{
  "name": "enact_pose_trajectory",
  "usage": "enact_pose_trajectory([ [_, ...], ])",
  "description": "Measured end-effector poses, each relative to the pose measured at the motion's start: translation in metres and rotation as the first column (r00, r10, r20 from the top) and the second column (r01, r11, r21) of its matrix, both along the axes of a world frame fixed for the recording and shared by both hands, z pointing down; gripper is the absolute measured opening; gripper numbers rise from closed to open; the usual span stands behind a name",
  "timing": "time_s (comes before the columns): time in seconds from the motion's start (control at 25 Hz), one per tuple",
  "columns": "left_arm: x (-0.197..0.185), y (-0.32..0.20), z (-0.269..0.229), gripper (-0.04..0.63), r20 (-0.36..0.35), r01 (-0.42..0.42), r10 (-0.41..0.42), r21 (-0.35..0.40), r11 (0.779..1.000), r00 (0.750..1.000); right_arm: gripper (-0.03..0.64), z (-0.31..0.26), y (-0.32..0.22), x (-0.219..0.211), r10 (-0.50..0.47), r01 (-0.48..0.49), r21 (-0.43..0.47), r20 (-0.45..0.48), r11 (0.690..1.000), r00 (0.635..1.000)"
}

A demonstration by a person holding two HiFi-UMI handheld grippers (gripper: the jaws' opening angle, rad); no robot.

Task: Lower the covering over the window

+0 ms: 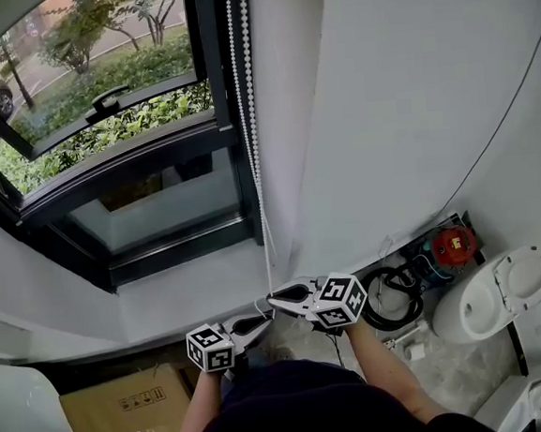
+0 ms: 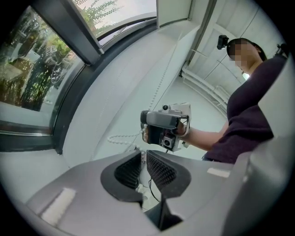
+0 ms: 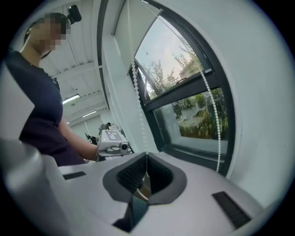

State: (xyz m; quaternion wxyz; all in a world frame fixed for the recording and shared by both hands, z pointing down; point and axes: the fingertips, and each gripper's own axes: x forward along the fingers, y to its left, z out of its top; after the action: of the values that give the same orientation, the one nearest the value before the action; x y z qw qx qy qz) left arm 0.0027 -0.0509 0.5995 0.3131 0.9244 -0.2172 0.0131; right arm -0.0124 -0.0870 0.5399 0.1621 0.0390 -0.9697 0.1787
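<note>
Pulling the bead chain [image 3: 213, 115], which hangs just right of the uncovered window [image 1: 106, 168], calls for straight-down, hand-over-hand draws on one strand: the right tool [image 1: 279, 297] is clenched on it below the window, the left tool [image 1: 261, 322] clenched alongside.

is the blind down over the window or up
Up: the window glass is bare, with bushes showing through. The right claw is shut on the bead chain.

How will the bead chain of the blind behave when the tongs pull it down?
Probably floppy: the bead chain sags in a loop. Likely light, as it is thin. Its round beads may slip between the shut right tongs.
</note>
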Motion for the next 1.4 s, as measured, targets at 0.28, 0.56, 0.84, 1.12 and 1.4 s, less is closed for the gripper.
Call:
enact_pose_trajectory([
  [0.28,-0.037,-0.024,-0.002,0.181,0.02,0.157,-0.157,-0.005,0.988,0.987,0.015,0.001,-0.005,0.01,0.021,-0.021,-0.017,0.017,1.0,1.0],
  [0.56,-0.07,-0.053,-0.076,0.183,-0.054,0.234,-0.228,0.162,0.959,0.972,0.014,0.001,-0.004,0.013,0.019,-0.018,-0.025,0.029,1.0,0.999],
  [0.84,-0.039,-0.056,-0.171,0.181,-0.055,0.116,-0.103,0.383,0.916,0.993,0.015,0.0,-0.002,0.013,0.012,-0.011,-0.025,0.036,1.0,0.999],
  [1.12,-0.003,-0.068,-0.212,0.178,-0.036,0.063,-0.053,0.441,0.895,0.998,0.015,0.0,0.008,0.009,-0.02,0.02,-0.004,0.018,1.0,1.0],
  [1.4,0.021,-0.059,-0.211,0.026,-0.006,-0.047,0.055,0.443,0.895,0.998,0.014,0.003,0.015,0.002,-0.031,0.031,-0.014,0.033,0.999,0.999],
])
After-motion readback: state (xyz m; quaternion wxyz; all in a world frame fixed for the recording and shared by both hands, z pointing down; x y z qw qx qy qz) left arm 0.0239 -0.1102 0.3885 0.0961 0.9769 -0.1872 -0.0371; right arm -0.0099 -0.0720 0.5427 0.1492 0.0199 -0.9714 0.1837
